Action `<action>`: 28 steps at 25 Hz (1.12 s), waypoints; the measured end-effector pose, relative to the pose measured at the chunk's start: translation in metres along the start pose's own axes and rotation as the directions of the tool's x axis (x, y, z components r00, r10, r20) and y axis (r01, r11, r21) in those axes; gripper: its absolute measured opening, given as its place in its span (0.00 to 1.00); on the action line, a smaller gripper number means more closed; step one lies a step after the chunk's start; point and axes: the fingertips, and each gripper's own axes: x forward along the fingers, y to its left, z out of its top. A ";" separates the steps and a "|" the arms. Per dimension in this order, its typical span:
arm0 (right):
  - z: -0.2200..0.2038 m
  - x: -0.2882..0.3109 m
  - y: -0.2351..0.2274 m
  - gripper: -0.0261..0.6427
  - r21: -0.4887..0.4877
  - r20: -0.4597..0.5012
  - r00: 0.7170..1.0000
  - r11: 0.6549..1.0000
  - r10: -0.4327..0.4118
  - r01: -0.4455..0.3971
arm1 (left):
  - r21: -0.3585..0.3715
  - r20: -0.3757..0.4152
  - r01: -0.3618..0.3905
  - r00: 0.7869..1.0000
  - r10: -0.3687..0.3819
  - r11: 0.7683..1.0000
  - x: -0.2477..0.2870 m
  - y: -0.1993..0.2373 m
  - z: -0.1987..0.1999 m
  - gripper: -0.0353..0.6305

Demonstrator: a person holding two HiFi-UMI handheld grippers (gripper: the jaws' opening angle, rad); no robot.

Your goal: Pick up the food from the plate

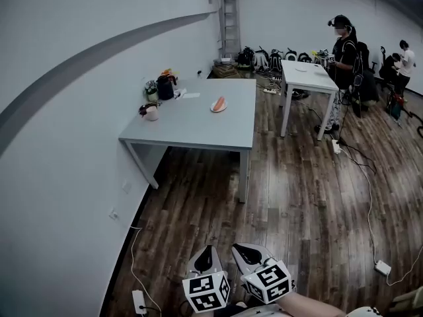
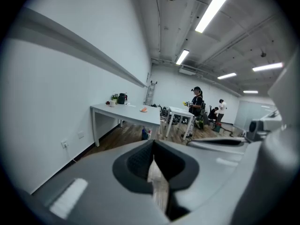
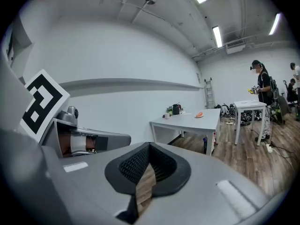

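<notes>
Your left tongs (image 1: 207,249) and right tongs (image 1: 246,248) sit side by side at the very bottom of the head view, low over the wooden floor (image 1: 297,197). Both point forward and a little down. Check the left gripper view: the jaws are pressed together with nothing between them, and only a sliver of floorboard shows past the pads. It's the same in the right gripper view, closed and empty.

Now look ahead. The counter (image 1: 198,127) stands well beyond both tongs, slightly left of the line they point along, with its left side to the wall. On it, toward the far right part of the top, is the plate (image 1: 214,109), and the food (image 1: 220,102) is lying on it. It's an orange-red, elongated piece. Its long axis runs away from your tongs with a slight lean to the right, the near end lower left and the far end upper right in the head view. Neither tongs is anywhere near it.

Over on the counter's left side, a white cup (image 1: 151,114) stands nearer to you with something dark at its top, too small to identify. A dark jug (image 1: 165,87) sits farther back, its contents out of sight.

Farther off to the right of your tongs' line, a person (image 1: 344,48) stands at a second table (image 1: 307,78).
</notes>
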 end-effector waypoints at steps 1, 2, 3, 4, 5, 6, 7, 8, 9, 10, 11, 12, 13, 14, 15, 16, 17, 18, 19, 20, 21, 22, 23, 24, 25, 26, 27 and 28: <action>-0.001 0.003 0.001 0.04 0.000 -0.004 1.000 1.000 -0.001 0.001 | -0.004 -0.005 0.000 1.000 0.000 1.000 0.002 0.004 -0.001 0.06; -0.001 0.005 0.001 0.04 0.000 -0.009 1.000 1.000 0.000 0.000 | -0.009 -0.010 0.000 1.000 0.000 1.000 0.005 0.006 -0.001 0.06; -0.003 0.008 0.001 0.04 -0.001 -0.017 1.000 1.000 0.000 0.000 | -0.014 -0.015 0.002 1.000 -0.002 1.000 0.008 0.008 -0.002 0.06; -0.003 0.011 -0.002 0.04 -0.002 -0.024 1.000 1.000 -0.002 0.002 | -0.020 -0.020 0.006 1.000 -0.007 1.000 0.012 0.009 -0.003 0.06; -0.004 0.014 -0.005 0.04 -0.001 -0.029 1.000 1.000 -0.007 0.007 | -0.024 -0.025 0.012 1.000 -0.012 1.000 0.017 0.009 -0.003 0.06; -0.003 0.018 -0.010 0.04 0.000 -0.031 0.999 1.000 -0.011 0.011 | -0.027 -0.029 0.016 0.999 -0.017 0.999 0.023 0.009 -0.003 0.06; -0.001 0.024 -0.015 0.04 0.002 -0.032 0.999 1.000 -0.015 0.015 | -0.029 -0.031 0.019 0.999 -0.020 0.999 0.030 0.010 -0.001 0.06; 0.001 0.030 -0.020 0.04 0.003 -0.031 0.999 1.000 -0.018 0.018 | -0.029 -0.033 0.020 0.999 -0.021 0.999 0.038 0.012 0.002 0.06; 0.004 0.037 -0.026 0.04 0.004 -0.029 0.999 1.000 -0.020 0.020 | -0.028 -0.033 0.021 0.999 -0.022 0.999 0.046 0.013 0.005 0.06; 0.007 0.045 -0.033 0.04 0.005 -0.027 0.999 1.000 -0.021 0.022 | -0.028 -0.034 0.021 0.999 -0.022 0.999 0.055 0.015 0.009 0.06; 0.011 0.053 -0.040 0.04 0.006 -0.025 0.999 1.000 -0.022 0.022 | -0.028 -0.033 0.020 0.999 -0.021 0.999 0.065 0.016 0.013 0.06; 0.014 0.062 -0.047 0.04 0.005 -0.021 1.000 1.000 -0.021 0.021 | -0.030 -0.032 0.018 0.999 -0.019 0.999 0.075 0.019 0.017 0.06; 0.019 0.073 -0.055 0.04 0.003 -0.017 1.000 1.000 -0.018 0.018 | -0.032 -0.031 0.015 0.999 -0.016 0.999 0.086 0.021 0.023 0.06; 0.026 0.084 -0.063 0.04 0.001 -0.013 1.000 1.000 -0.013 0.013 | -0.035 -0.029 0.011 0.999 -0.012 0.999 0.098 0.024 0.029 0.06; 0.033 0.097 -0.072 0.04 -0.003 -0.010 1.000 1.000 -0.005 0.005 | -0.037 -0.029 0.007 1.000 -0.008 0.999 0.111 0.027 0.036 0.06; 0.041 0.109 -0.081 0.04 -0.008 -0.008 1.000 1.000 0.004 -0.005 | -0.039 -0.029 0.004 1.000 -0.005 0.999 0.123 0.029 0.044 0.06; 0.051 0.122 -0.090 0.04 -0.014 -0.006 1.000 1.000 0.014 -0.014 | -0.042 -0.027 0.001 1.000 -0.002 0.999 0.137 0.030 0.053 0.06; 0.060 0.134 -0.100 0.04 -0.021 -0.003 1.000 1.000 0.022 -0.022 | -0.047 -0.024 -0.001 1.000 0.000 0.999 0.150 0.032 0.063 0.06; 0.070 0.147 -0.110 0.04 -0.030 0.002 1.000 0.999 0.027 -0.027 | -0.052 -0.020 -0.002 1.000 0.001 0.999 0.165 0.033 0.073 0.06; 0.079 0.159 -0.120 0.04 -0.038 0.007 0.999 0.999 0.031 -0.031 | -0.058 -0.016 -0.004 1.000 0.003 0.998 0.180 0.035 0.082 0.06; 0.087 0.171 -0.130 0.04 -0.044 0.012 0.999 0.998 0.037 -0.037 | -0.062 -0.012 -0.006 1.000 0.005 0.998 0.195 0.037 0.092 0.06; 0.095 0.183 -0.141 0.04 -0.047 0.015 0.999 0.998 0.045 -0.044 | -0.064 -0.007 -0.010 1.000 0.010 0.998 0.210 0.039 0.101 0.06; 0.103 0.194 -0.151 0.04 -0.050 0.017 0.999 0.997 0.052 -0.051 | -0.064 -0.001 -0.016 1.000 0.016 0.998 0.224 0.040 0.109 0.06; 0.109 0.205 -0.161 0.04 -0.054 0.018 0.998 0.997 0.058 -0.057 | -0.062 0.004 -0.022 1.000 0.022 0.998 0.238 0.041 0.118 0.06; 0.115 0.214 -0.171 0.04 -0.055 0.018 0.998 0.997 0.062 -0.061 | -0.061 0.009 -0.028 1.000 0.028 0.998 0.251 0.042 0.125 0.06; 0.119 0.223 -0.181 0.04 -0.054 0.017 0.998 0.996 0.066 -0.065 | -0.059 0.011 -0.033 0.999 0.033 0.998 0.263 0.043 0.130 0.06; 0.122 0.232 -0.190 0.04 -0.050 0.016 0.998 0.997 0.068 -0.067 | -0.057 0.012 -0.037 0.999 0.038 0.998 0.275 0.044 0.135 0.06; 0.125 0.241 -0.199 0.04 -0.044 0.014 0.998 0.997 0.069 -0.068 | -0.056 0.009 -0.041 0.999 0.042 0.998 0.286 0.046 0.139 0.06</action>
